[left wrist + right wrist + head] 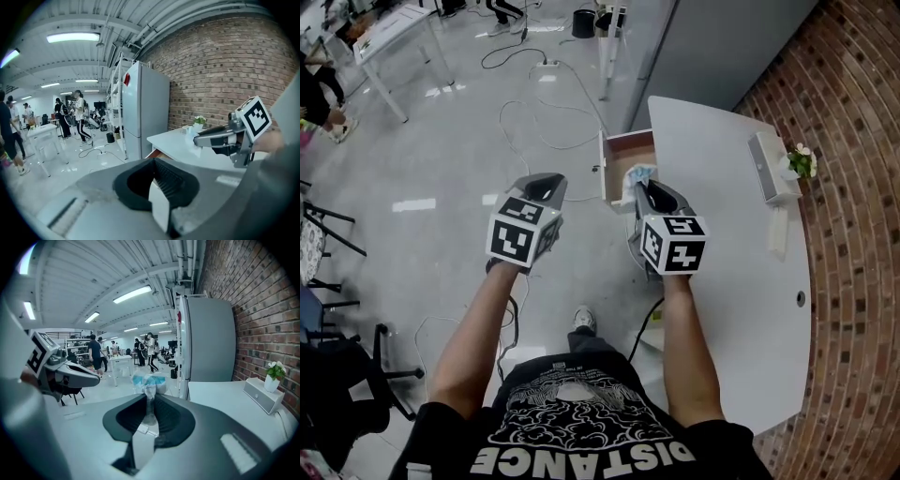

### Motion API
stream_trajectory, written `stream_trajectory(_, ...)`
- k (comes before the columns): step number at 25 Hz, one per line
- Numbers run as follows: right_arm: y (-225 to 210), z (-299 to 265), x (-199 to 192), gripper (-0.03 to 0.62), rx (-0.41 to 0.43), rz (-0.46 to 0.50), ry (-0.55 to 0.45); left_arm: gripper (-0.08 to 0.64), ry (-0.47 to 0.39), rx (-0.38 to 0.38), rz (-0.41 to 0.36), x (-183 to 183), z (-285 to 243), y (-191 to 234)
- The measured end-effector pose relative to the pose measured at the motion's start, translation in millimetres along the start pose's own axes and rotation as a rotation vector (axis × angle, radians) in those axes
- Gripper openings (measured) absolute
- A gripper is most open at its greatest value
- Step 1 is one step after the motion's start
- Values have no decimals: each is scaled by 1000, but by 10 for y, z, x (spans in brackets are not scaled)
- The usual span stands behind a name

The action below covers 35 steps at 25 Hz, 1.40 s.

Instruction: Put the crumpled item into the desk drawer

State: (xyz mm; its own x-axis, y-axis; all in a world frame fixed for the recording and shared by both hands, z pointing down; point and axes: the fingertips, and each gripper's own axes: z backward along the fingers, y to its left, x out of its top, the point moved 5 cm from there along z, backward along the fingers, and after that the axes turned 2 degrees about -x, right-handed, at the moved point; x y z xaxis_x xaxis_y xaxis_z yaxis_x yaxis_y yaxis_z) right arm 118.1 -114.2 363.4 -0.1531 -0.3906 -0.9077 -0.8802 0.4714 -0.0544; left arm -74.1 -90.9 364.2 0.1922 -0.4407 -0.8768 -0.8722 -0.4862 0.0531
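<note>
The crumpled item (149, 380) is a small wad, white with some light blue, and it looks like thin paper or plastic wrap. It is up in the air, pinched by its lower end in the right gripper (150, 399). The puffy top sticks out past the tips of the jaws. The jaws are closed on it with only a small gap, and the wad fills that gap.

I think it is very light and soft. It would squash and not break, so a firm pinch does it no harm. It may puff back out a bit when it is let go. It is so light that it could cling to a pad or drift off to the side. A good place to hold it is the thick middle of the wad, not a loose flap that could tear or slip out. The grip here looks fine for that.

In the head view the wad is just beside the open drawer (634, 150), at its near end. It is not inside yet. The drawer sticks out from the side of the white bench (731, 234), and its brown bottom looks bare.

The left gripper (544, 183) hangs over the floor, a little way left of the drawer. Its jaws are together and hold nothing.

A white box (766, 167) and a small plant (800, 161) sit at the far edge of the bench, near the brick wall.
</note>
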Motion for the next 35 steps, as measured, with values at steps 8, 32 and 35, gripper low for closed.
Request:
stream_trajectory(8,-286,-323,128,52,23,8,9,-1,1,21,12,196,-357,106)
stream_trajectory(32,-613,-651,256,52,58,-4,-9,0,-14,68,-1,514,-718,254)
stream_trajectory(35,-621,-697,248,52,55,-2,-3,-2,-19,63,4,538,-755,301)
